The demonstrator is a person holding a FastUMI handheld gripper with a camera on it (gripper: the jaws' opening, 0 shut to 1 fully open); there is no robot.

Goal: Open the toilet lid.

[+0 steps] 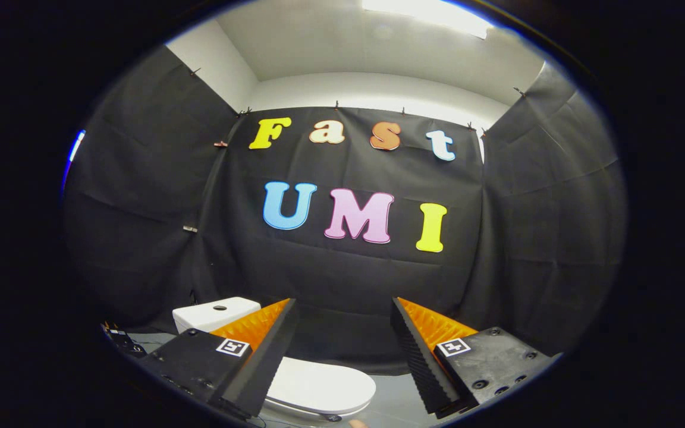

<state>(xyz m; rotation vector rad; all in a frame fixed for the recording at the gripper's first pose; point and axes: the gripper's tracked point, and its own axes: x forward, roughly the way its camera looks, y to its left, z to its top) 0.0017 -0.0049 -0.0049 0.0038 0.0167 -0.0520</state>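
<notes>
The gripper (pixel 342 315) is held above the toilet, with its two fingers (pixel 271 351) spread wide apart and nothing between them.

The white oval plastic toilet lid (pixel 319 386) lies flat and closed on the bowl. It sits below the fingers, and part of it is hidden behind the left finger. The right finger stands apart from the lid, over the grey floor (pixel 387 398).

The white rectangular ceramic cistern (pixel 214 315) stands behind the lid, against the black cloth booth wall (pixel 342 279). A round button (pixel 220 308) is set in the top of the cistern. The left finger overlaps the near corner of the cistern.

Each finger mount carries a small square black-and-white marker (pixel 232 347).

Beside the cistern, on the side away from the lid, a dark object (pixel 119 340) rests on the floor; its kind cannot be determined.
</notes>
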